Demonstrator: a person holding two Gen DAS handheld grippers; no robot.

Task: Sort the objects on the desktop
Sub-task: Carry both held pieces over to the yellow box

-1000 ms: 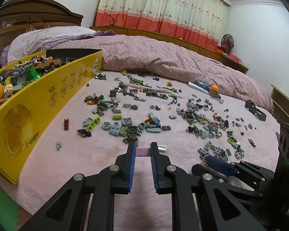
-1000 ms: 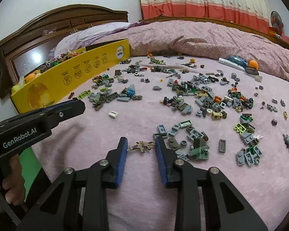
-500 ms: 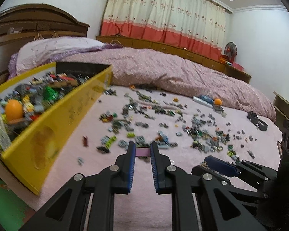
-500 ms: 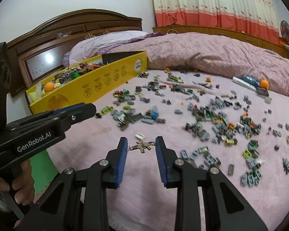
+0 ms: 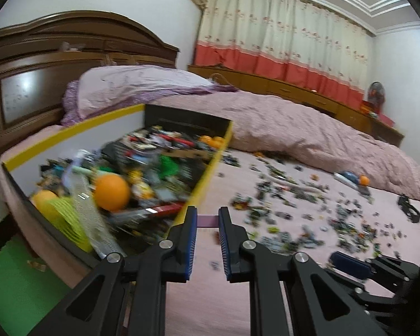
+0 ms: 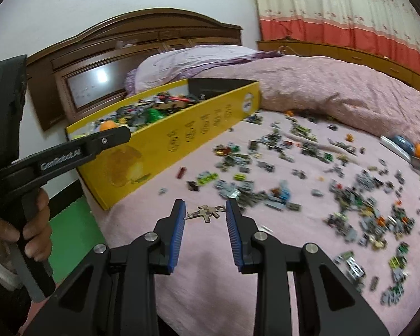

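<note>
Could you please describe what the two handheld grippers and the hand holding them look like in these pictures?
Both are matte black plastic. The left gripper and right gripper have two angular fingers lined with ribbed blue pads and silver round pivot screws. From the right wrist view, the left gripper's side bears white "GenRobot.AI" lettering, and its pistol-style handle sits in a hand with a pale cuff below it.

1. The toys heaped in the yellow box are smeared by motion blur in the left wrist view; apart from an orange ball, no piece can be told.
2. The small bricks scattered on the bed are too small and blurred to name.
3. The person's hand is cut off by the picture's edge.
</note>
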